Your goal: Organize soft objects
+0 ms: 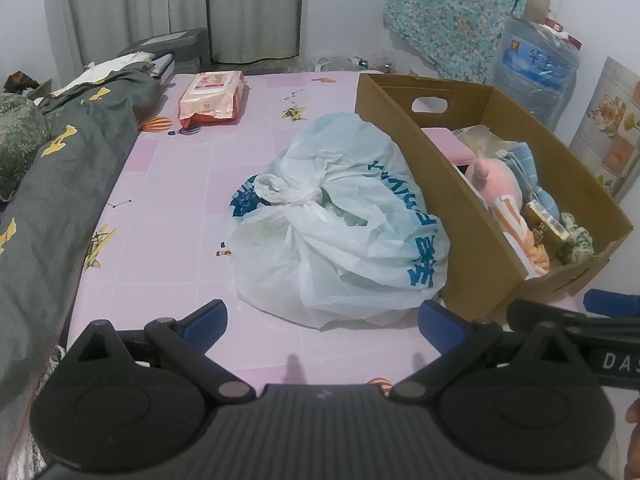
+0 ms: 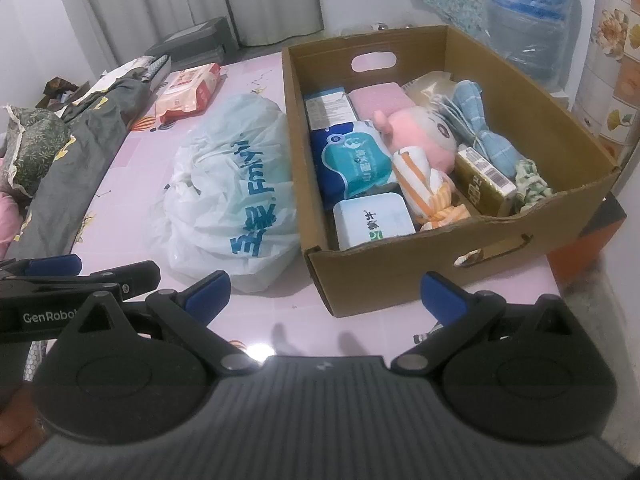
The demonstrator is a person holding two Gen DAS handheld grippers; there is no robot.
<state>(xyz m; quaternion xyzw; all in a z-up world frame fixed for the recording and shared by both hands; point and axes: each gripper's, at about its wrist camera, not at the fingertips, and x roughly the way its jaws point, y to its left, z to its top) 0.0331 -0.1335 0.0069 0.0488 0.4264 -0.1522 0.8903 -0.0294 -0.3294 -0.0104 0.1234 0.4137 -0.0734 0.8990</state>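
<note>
A knotted white plastic bag [image 1: 340,220] with blue print lies on the pink bed sheet, left of a cardboard box [image 1: 472,216]. In the right wrist view the bag [image 2: 236,184] and the box [image 2: 400,276] show too. The box holds a pink plush doll [image 2: 424,136], a blue rolled towel [image 2: 488,132], tissue packs [image 2: 356,160] and small boxes. My left gripper [image 1: 322,320] is open and empty, just short of the bag. My right gripper [image 2: 324,292] is open and empty, in front of the box's near wall.
A red wet-wipes pack [image 1: 212,96] lies at the far side of the bed. A dark grey quilt [image 1: 60,184] covers the left side. A water bottle [image 1: 536,68] and floral cloth [image 1: 452,12] stand behind the box. The bed edge is at right [image 2: 556,280].
</note>
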